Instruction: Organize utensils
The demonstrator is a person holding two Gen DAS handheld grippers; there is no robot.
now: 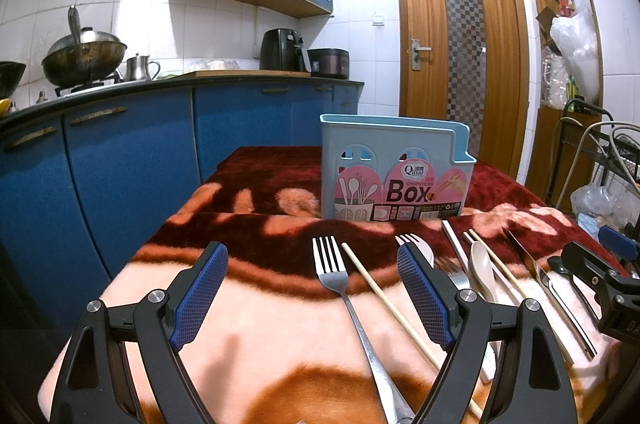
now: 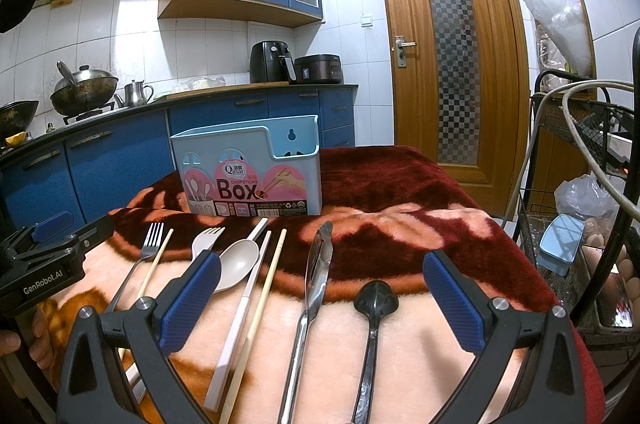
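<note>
While both grippers, left [image 1: 312,288] and right [image 2: 320,292], hover released, the fork [image 1: 340,288] lies lengthwise toward 12 o'clock between the left gripper's fingers.

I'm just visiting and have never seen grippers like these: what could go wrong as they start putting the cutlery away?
1. The cutlery lies close together: the beige spoon rests against the white chopstick, so a grab might drag a neighbour along.
2. The blanket is soft and uneven, so the light chopstick box might tip when something is dropped in.
</note>
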